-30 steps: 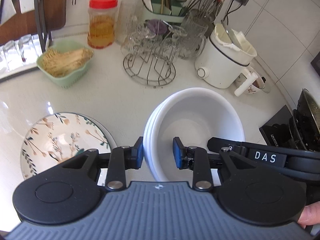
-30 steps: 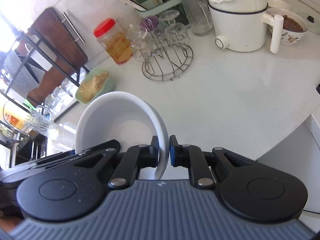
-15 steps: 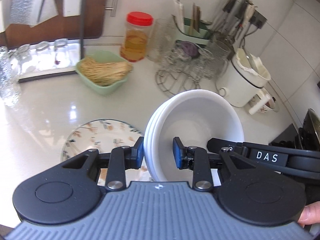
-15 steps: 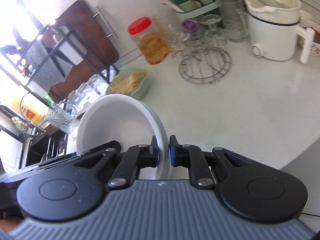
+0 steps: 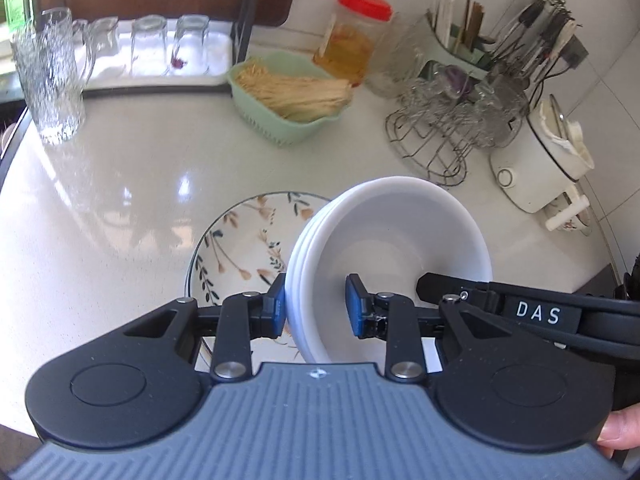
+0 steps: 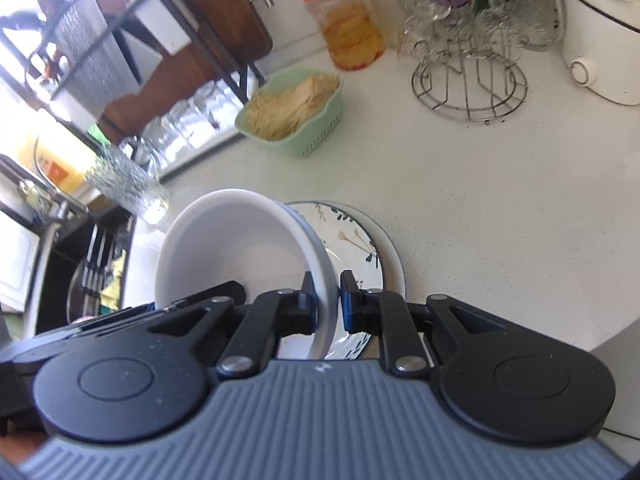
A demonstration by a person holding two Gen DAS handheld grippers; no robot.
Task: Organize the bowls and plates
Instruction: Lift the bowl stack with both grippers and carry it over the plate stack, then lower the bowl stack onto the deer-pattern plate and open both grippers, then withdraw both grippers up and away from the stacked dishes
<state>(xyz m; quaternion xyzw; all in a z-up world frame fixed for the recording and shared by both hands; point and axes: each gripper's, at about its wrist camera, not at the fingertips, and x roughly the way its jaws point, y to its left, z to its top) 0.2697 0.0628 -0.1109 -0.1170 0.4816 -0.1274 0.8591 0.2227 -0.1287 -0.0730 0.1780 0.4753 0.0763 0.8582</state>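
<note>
Right now both grippers hold the same white bowl stack (image 5: pixel 392 236), one on each side of its rim. L gripper (image 5: pixel 316 304): jaws clamped on the stack's rim at its 9 o'clock side, one blue pad outside the wall, the other inside the top bowl. R gripper (image 6: pixel 326 304): jaws pinched on the rim at the opposite side, rim edge-on between the pads. In the left wrist view the R gripper's black arm comes in from 3 o'clock, w/ "DAS" on it.

Stack looks like approx three nested bowls, tilted, and overlaps the floral plate (image 5: pixel 240 240) in both views; can't tell if it touches the plate or is off it. Plate lies flat on the white desk (image 5: pixel 120 184).

Farther back, at 12 o'clock from the plate: green basket (image 5: pixel 288 100) w/ pale noodles. Behind it, red-lid jar (image 5: pixel 352 36) w/ amber contents. At 1-2 o'clock: wire rack (image 5: pixel 440 136) carrying glasses, then white cooker pot (image 5: pixel 536 164) at far right. At 10 o'clock: textured glass pitcher (image 5: pixel 52 80), upturned glasses behind it.
</note>
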